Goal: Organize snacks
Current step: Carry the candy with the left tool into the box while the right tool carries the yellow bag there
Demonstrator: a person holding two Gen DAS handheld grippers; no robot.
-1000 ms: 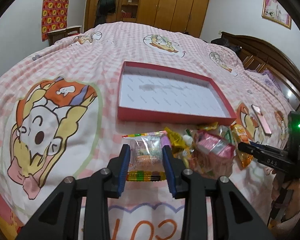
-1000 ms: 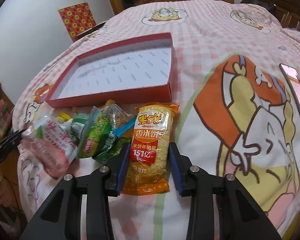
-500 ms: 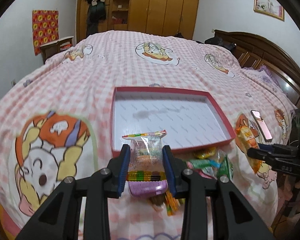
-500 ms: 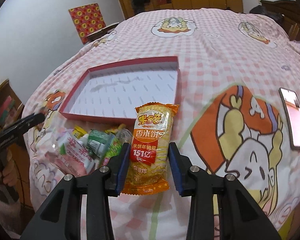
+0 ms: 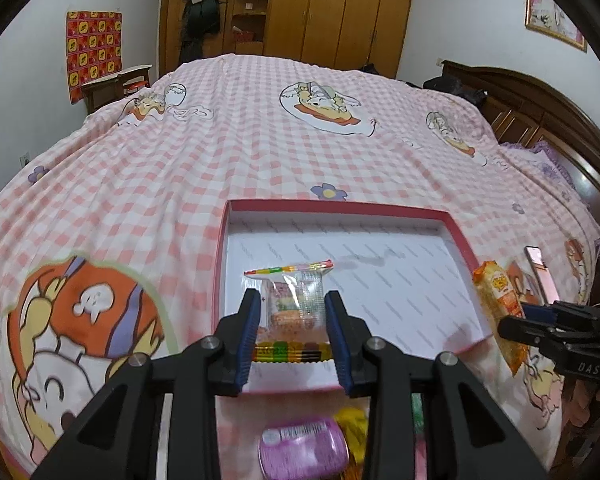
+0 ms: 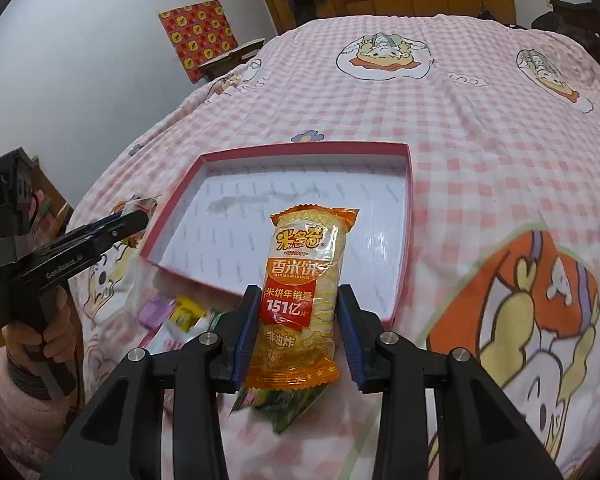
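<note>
Both wrist views tilt down along their fingers, close above the bed (image 5: 260,152), sharing the red box (image 5: 340,210) (image 6: 410,216).

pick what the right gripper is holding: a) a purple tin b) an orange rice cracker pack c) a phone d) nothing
b, the right gripper is clamped on the orange rice cracker pack, which hangs lifted in front of the red tray.

Both snacks lifted off the bed — clear packet (image 5: 290,312) and rice-cracker pack (image 6: 302,300) over the tray (image 5: 456,232).
</note>
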